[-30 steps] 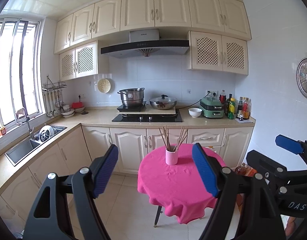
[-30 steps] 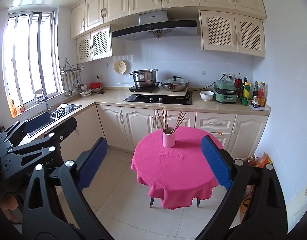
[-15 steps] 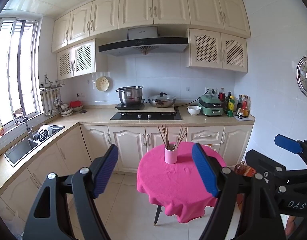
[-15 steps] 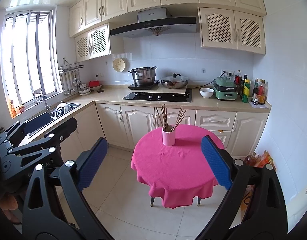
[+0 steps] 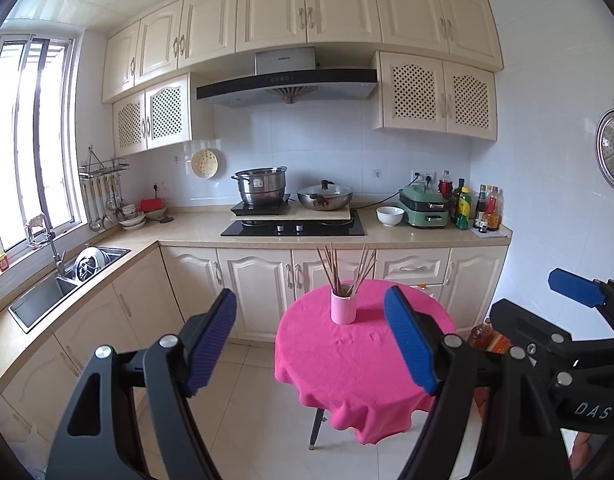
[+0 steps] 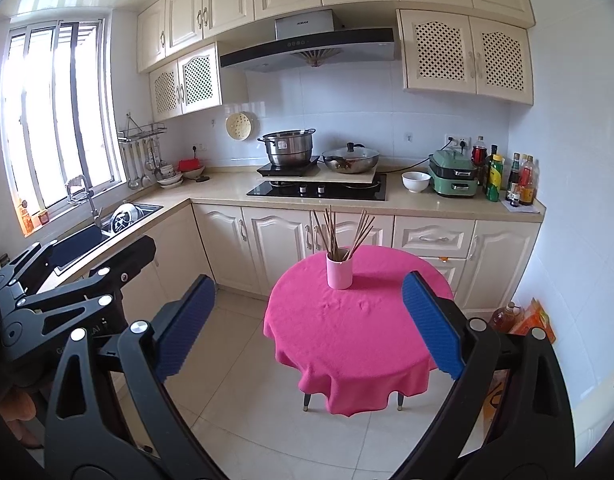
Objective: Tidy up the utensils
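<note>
Left gripper (image 5: 310, 338): jaws spread wide, nothing between the blue ribbed pads (image 5: 409, 342). Right gripper (image 6: 308, 326): jaws likewise spread wide and empty, blue pads (image 6: 431, 326) well apart. Both units are held in the air, well away from the table, side by side; the right gripper's black frame and one blue pad show at the right edge of the left wrist view, and the left gripper's black frame shows at the left edge of the right wrist view.

Task item: a bundle of brown chopsticks (image 5: 343, 266) (image 6: 341, 232) stands in a pink cup (image 5: 343, 310) (image 6: 339, 274). The sticks fan out in two groups, one leaning left and one leaning right. The cup stands upright on the far half of a round table covered with a pink cloth (image 5: 359, 364) (image 6: 355, 332), close to its back edge. The cloth surface around the cup shows only small wrinkles. Dark table legs (image 6: 305, 400) are visible below the cloth hem.

Surroundings: behind the table runs a beige counter (image 5: 195, 230) with cream cabinets below and above. On the counter: a black hob (image 5: 293, 228) with a steel pot (image 5: 261, 190) and a lidded wok (image 5: 325, 198), a white bowl (image 5: 390, 216), a green appliance (image 5: 425, 210) and a group of bottles (image 5: 487, 210). A sink (image 5: 39, 300) lies at the left under the window. Ladles hang from a wall rack (image 5: 103, 172).
</note>
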### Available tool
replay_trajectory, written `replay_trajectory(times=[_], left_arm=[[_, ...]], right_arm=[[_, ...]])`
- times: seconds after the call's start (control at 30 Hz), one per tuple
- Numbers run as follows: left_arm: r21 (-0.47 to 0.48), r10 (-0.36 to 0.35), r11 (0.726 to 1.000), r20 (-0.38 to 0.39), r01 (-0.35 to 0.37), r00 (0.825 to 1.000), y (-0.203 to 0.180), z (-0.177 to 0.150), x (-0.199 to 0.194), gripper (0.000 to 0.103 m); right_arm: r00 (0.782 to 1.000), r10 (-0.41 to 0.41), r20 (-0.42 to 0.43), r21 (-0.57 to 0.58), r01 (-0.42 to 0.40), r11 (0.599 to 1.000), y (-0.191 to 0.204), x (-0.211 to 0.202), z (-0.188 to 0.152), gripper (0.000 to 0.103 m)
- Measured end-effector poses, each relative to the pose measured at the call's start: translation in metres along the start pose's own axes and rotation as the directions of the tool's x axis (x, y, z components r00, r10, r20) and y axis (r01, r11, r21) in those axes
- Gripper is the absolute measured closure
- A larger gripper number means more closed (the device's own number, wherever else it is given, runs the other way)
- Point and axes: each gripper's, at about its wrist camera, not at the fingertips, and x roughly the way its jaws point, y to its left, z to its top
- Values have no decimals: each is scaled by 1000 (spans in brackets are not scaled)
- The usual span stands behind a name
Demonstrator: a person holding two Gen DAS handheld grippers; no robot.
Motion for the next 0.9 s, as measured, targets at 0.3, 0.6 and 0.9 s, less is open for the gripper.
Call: replay_trajectory(times=[0.3,0.6,0.9], left_arm=[[0,2,1000,-6,-2,1000,-2,-1,4,28],[1,2,1000,-14,-2,1000,-3,-1,9,28],[2,8,1000,-27,-8,1000,-3,-4,19,28]], right_arm=[[1000,4,-12,3,-4,1000,-2,8,1,10],[1000,8,-19,9,-7,1000,-4,12,1,10],[999,14,-32,21,-14,1000,-10,22,1,10]])
